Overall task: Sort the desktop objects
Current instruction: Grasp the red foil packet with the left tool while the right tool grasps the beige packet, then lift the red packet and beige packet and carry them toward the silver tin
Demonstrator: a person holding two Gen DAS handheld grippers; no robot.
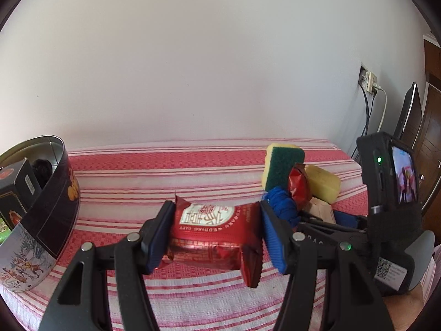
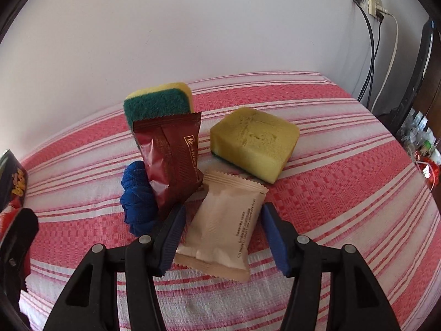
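Observation:
My left gripper [image 1: 215, 234] is shut on a red snack packet [image 1: 212, 231] and holds it above the striped cloth, right of a round tin [image 1: 41, 215]. My right gripper [image 2: 223, 237] is open, its fingers on either side of a beige sachet [image 2: 223, 226] that lies on the cloth. Behind the sachet stand a dark red packet [image 2: 171, 162], a blue cloth bundle [image 2: 137, 201], an upright green-and-yellow sponge [image 2: 157, 104] and a yellow sponge [image 2: 253, 146] lying flat. The same pile shows in the left wrist view, with the upright sponge [image 1: 284, 168] at the right.
The tin holds a dark box [image 1: 16, 190] and other items. A red-and-white striped cloth [image 2: 344, 193] covers the table, which meets a white wall. A wall socket with cables [image 2: 372, 2] and cluttered items [image 2: 421, 149] are at the right.

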